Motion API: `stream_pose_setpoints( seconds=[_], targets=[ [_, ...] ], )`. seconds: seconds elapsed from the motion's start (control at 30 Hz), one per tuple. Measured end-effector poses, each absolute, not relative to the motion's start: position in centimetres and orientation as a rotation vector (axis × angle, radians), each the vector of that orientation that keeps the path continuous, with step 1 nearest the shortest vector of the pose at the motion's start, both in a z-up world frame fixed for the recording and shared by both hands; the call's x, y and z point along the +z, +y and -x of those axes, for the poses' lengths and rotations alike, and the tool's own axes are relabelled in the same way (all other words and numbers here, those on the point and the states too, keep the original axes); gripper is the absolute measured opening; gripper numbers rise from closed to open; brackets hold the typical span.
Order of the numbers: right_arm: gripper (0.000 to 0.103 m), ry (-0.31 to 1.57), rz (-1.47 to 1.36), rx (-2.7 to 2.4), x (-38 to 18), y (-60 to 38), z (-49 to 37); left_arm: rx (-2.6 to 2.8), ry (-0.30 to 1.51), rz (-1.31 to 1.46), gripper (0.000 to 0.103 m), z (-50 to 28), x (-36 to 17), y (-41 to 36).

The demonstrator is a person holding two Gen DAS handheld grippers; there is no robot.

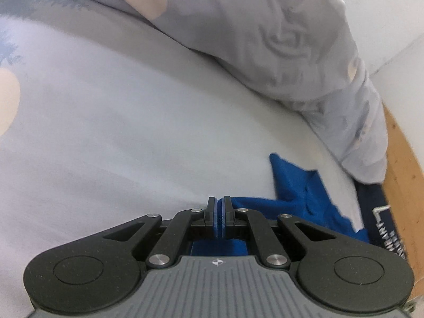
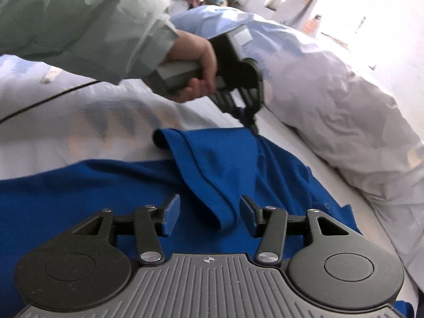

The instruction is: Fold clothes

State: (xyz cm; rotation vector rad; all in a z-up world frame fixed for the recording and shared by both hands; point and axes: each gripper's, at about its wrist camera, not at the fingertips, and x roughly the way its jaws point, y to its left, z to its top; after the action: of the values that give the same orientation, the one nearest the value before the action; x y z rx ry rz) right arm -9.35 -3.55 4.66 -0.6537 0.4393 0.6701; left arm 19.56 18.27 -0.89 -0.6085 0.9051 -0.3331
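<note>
Lying between the right tool's (image 2: 209, 216) spread, untouching pads, the blue shirt's (image 2: 79, 193) raised fold runs away to the left tool (image 2: 249, 120), clamped on its far end

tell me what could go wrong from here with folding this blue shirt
1. The left gripper pinches only a small bit of the blue shirt; a pull might slip it free.
2. The right gripper is open around a hemmed fold without pressing it, so closing off-centre may miss it.
3. The pillow lies close beside the shirt and may crowd the fold.
</note>
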Motion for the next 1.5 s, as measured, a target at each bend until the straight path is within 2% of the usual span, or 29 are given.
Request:
stream_pose_setpoints(
  seconds=[0.37,0.5,0.6,0.67,0.7,0.77,1.0,1.03,1.2,1.33,1.4,1.47,1.5],
  targets=[
    [0.054,0.289,0.660,0.719,3.5,2.3,10.2,-0.342,0.904,0.631,0.007,-19.3,0.1,18.3],
    [0.050,0.274,0.701,0.650,2.1,4.3,9.7,-0.356,0.906,0.641,0.007,-19.1,0.1,18.5],
    [0.035,0.278,0.746,0.619,1.1,4.9,9.3,-0.363,0.904,0.643,0.007,-19.0,0.2,18.5],
    [0.015,0.274,0.741,0.619,0.6,5.0,9.2,-0.359,0.894,0.654,0.007,-18.9,0.3,18.7],
    [0.011,0.267,0.725,0.612,0.7,5.0,9.2,-0.356,0.890,0.660,0.007,-18.8,0.4,18.8],
    [0.009,0.250,0.691,0.606,1.1,5.0,9.2,-0.353,0.892,0.691,0.007,-18.8,0.6,19.2],
    [0.004,0.164,0.381,0.685,6.7,3.7,10.6,-0.333,0.884,0.765,0.007,-19.6,2.2,20.1],
    [0.004,0.173,0.318,0.693,7.4,3.2,10.4,-0.324,0.884,0.768,0.004,-19.8,2.4,20.0],
    [0.004,0.251,0.010,0.687,9.3,-1.1,8.1,-0.293,0.883,0.762,0.004,-20.7,3.3,18.7],
    [0.004,0.358,-0.217,0.616,8.4,-6.3,5.0,-0.288,0.874,0.690,0.004,-20.7,4.0,16.8],
    [0.004,0.407,-0.307,0.587,7.6,-8.9,3.6,-0.286,0.890,0.631,0.006,-20.5,4.4,16.2],
    [0.004,0.438,-0.388,0.562,6.8,-11.3,2.5,-0.296,0.913,0.572,0.028,-20.1,4.8,15.8],
    [0.004,0.432,-0.415,0.551,6.7,-12.5,2.4,-0.316,0.930,0.536,0.031,-19.8,5.0,15.5]
  ],
)
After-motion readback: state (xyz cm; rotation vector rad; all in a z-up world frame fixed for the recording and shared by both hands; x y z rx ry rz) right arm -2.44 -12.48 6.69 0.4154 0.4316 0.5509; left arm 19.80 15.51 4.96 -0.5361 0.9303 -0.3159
